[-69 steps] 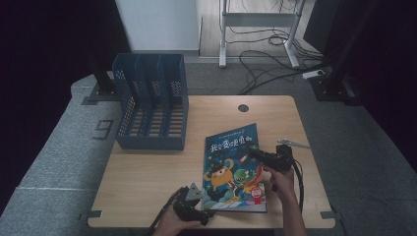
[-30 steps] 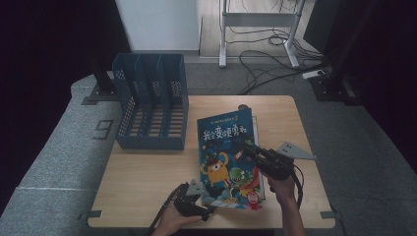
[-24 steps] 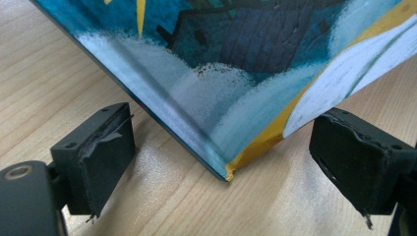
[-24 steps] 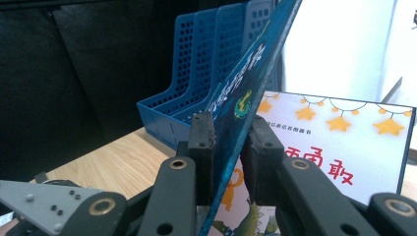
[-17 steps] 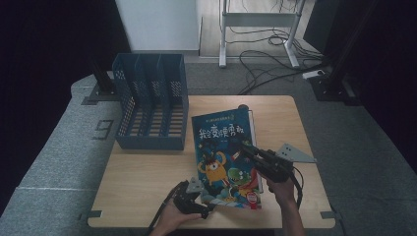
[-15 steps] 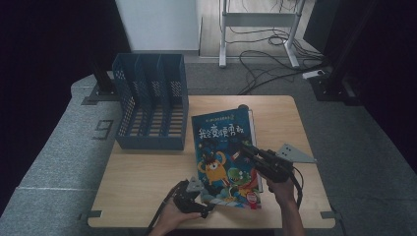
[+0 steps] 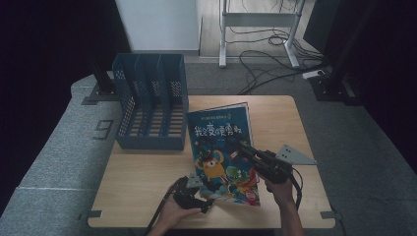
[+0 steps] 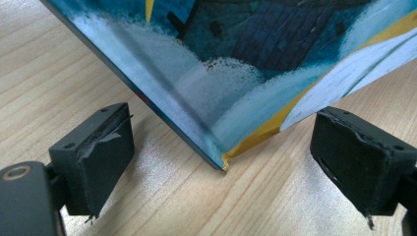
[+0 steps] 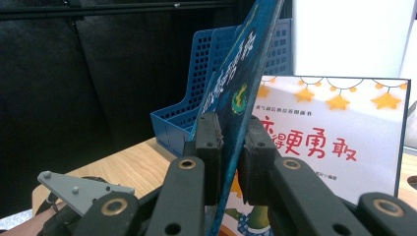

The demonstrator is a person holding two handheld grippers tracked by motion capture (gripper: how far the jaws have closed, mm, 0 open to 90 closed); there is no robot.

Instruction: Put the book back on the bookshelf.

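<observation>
Blue plastic marks the likely goal in the high view: a slotted file rack (image 7: 151, 109) stands at the far left of the wooden table (image 7: 137, 182), and none of its compartments that can be seen holds anything. Just beside it, nearer the person, lies a picture book (image 7: 221, 152) with its front cover (image 7: 216, 147) raised off the pages. The right gripper (image 7: 244, 147) reaches onto that cover from the right, and the left gripper (image 7: 204, 200) sits at the book's near corner (the grey three-cornered plates ride on top of both). In the left gripper view the book's corner (image 8: 223, 164) hovers just above the wood between the two black pads (image 8: 103, 147), which stand spread well apart and touch nothing, so this claw grips nothing yet. In the right gripper view the jaws have just been closing and now pinch the edge of the cover (image 9: 236, 98), which rises steeply between them, with the white title page (image 9: 334, 132) lying open behind and the rack (image 9: 196, 108) beyond. As I judge it, the work is early: the cover is seized and partly lifted, but the book as a whole remains on the table, outside the rack; getting a hold on the whole book, standing it up and sliding it into a slot are all left.
</observation>
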